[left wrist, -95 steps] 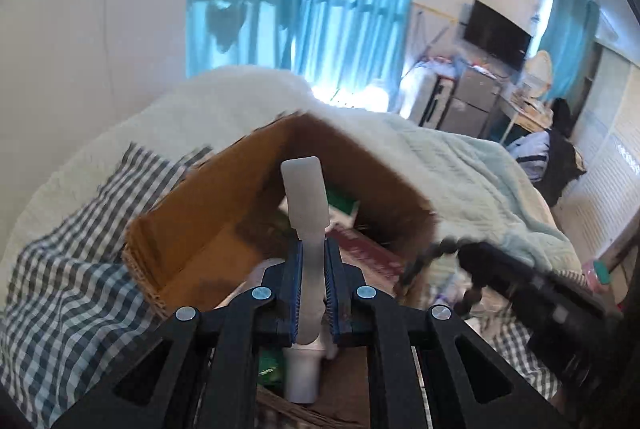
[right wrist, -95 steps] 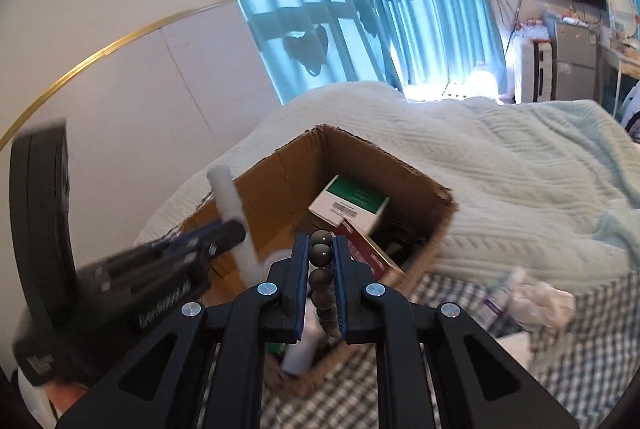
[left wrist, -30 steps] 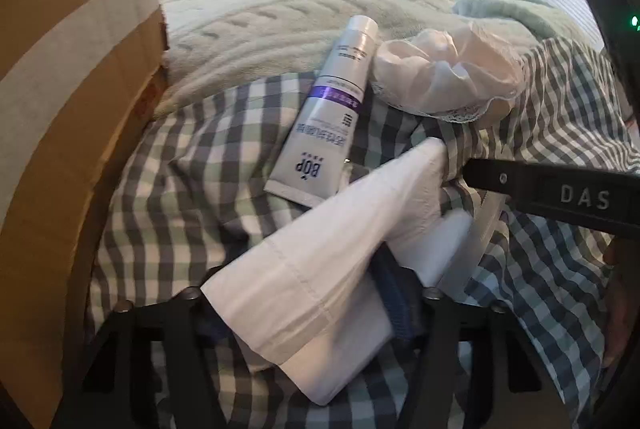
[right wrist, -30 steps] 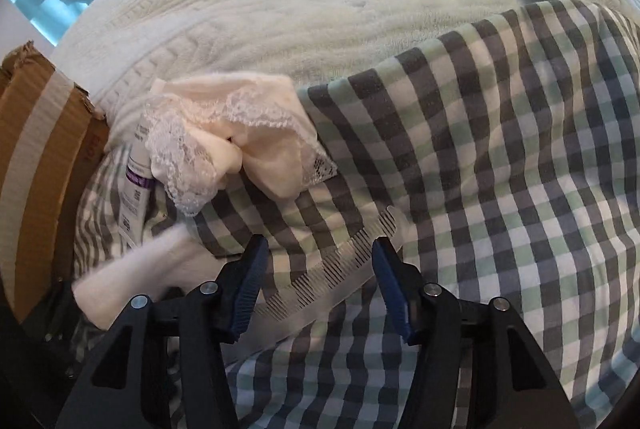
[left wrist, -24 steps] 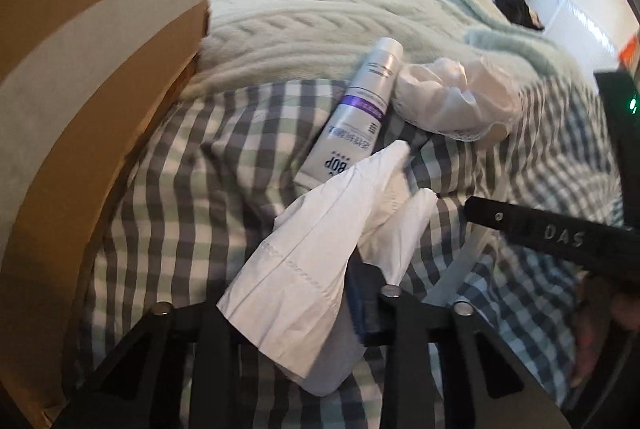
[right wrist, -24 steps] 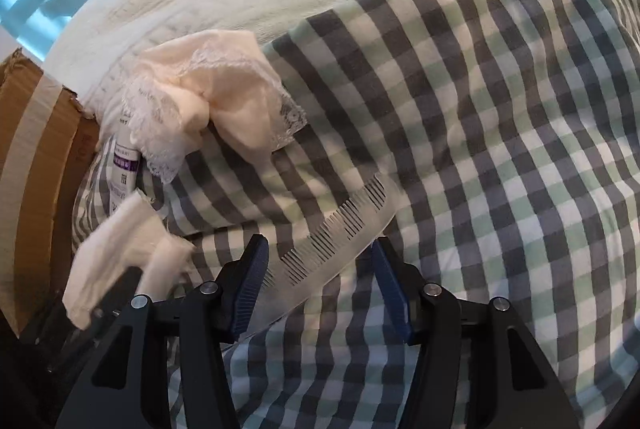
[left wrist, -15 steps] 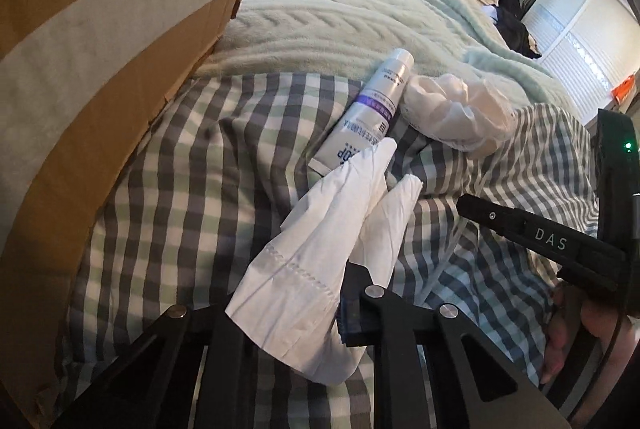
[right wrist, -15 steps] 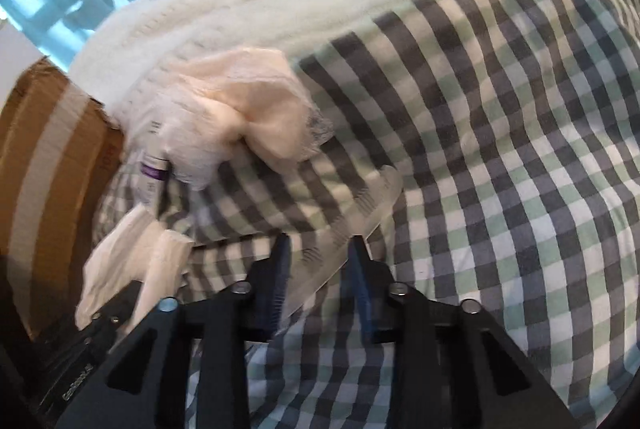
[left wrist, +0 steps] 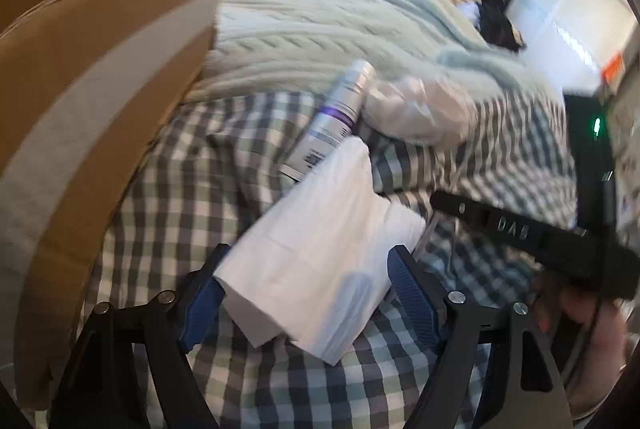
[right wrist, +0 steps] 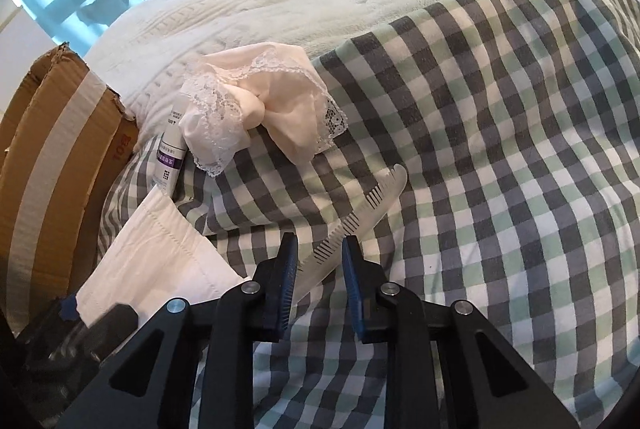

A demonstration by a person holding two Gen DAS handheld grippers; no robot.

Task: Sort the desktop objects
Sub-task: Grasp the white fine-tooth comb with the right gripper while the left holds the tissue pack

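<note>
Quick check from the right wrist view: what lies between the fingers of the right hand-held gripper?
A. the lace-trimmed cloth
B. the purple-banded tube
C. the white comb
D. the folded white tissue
C: the white comb runs down between the closing jaws of the right hand-held gripper, while the tube, lace-trimmed cloth and folded tissue lie off to the left.

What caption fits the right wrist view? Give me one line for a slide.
Right gripper closing around a white comb on the checked cloth, lace fabric and cardboard box beyond.
</note>
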